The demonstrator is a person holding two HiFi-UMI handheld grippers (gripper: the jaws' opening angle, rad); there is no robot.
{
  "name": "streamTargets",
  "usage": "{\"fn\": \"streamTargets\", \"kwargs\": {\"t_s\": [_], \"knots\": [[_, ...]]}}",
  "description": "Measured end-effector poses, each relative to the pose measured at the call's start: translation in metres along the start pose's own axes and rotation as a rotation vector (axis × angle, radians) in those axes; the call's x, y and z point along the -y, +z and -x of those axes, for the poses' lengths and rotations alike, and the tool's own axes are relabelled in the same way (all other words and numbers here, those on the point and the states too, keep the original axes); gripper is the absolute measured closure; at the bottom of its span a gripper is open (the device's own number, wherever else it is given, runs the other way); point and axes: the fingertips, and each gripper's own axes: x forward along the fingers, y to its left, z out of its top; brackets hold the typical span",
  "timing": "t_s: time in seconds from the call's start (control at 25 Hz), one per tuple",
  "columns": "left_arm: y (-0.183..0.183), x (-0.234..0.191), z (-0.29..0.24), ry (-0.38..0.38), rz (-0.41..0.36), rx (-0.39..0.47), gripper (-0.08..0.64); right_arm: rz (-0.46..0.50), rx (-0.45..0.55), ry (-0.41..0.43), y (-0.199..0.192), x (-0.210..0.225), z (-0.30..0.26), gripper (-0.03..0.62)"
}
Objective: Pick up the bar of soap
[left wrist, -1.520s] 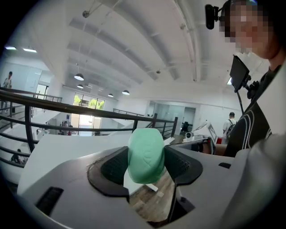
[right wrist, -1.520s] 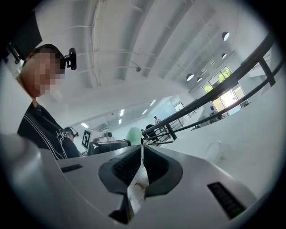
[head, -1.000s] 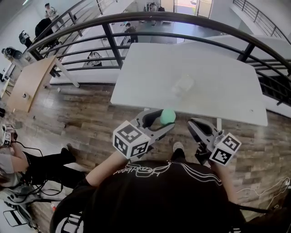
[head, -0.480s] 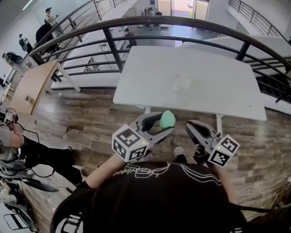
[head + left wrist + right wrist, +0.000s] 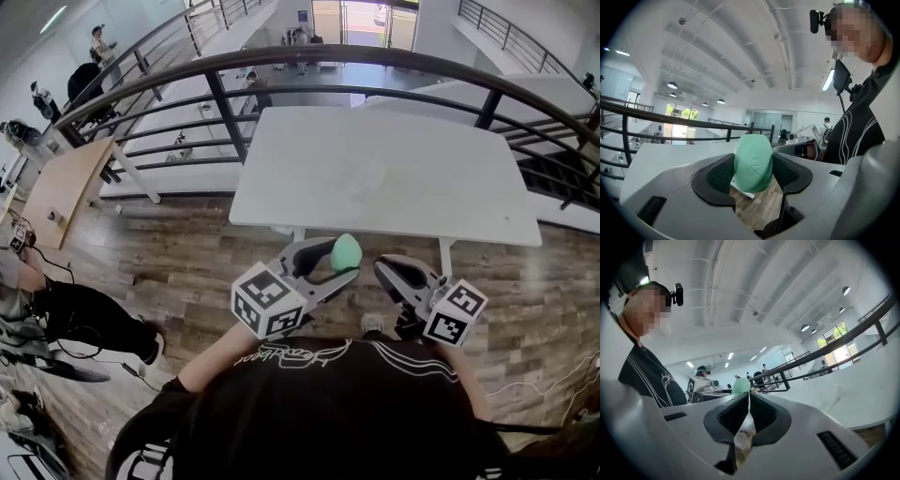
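Observation:
A mint-green bar of soap [image 5: 346, 250] is clamped between the jaws of my left gripper [image 5: 339, 261], held in the air over the wooden floor, just short of the white table's [image 5: 394, 178] near edge. In the left gripper view the soap [image 5: 753, 162] stands upright between the two dark pads [image 5: 717, 176], and the left gripper [image 5: 753, 174] is shut on it. My right gripper [image 5: 388, 270] hangs beside it to the right, jaws together with nothing between them. In the right gripper view the right gripper [image 5: 746, 412] shows only a thin slit, with the soap [image 5: 740, 386] peeking above it.
A dark metal railing [image 5: 281, 58] curves behind and around the table. A wooden desk [image 5: 66, 178] stands at the left. A seated person [image 5: 66, 314] and cables lie on the floor at the left. The holder's black shirt [image 5: 328, 403] fills the bottom.
Both grippers stay close to the body with the soap still held in the left one. The view has shifted slightly, so the table sits a little higher and farther.

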Motion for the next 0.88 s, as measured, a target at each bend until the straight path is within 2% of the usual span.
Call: {"fn": "streamTargets", "kwargs": {"t_s": [0.88], "knots": [[-0.016, 0.001, -0.006, -0.037, 0.006, -0.026, 0.299, -0.020, 0.005, -0.051, -0.015, 0.009, 0.004, 0.575]]}}
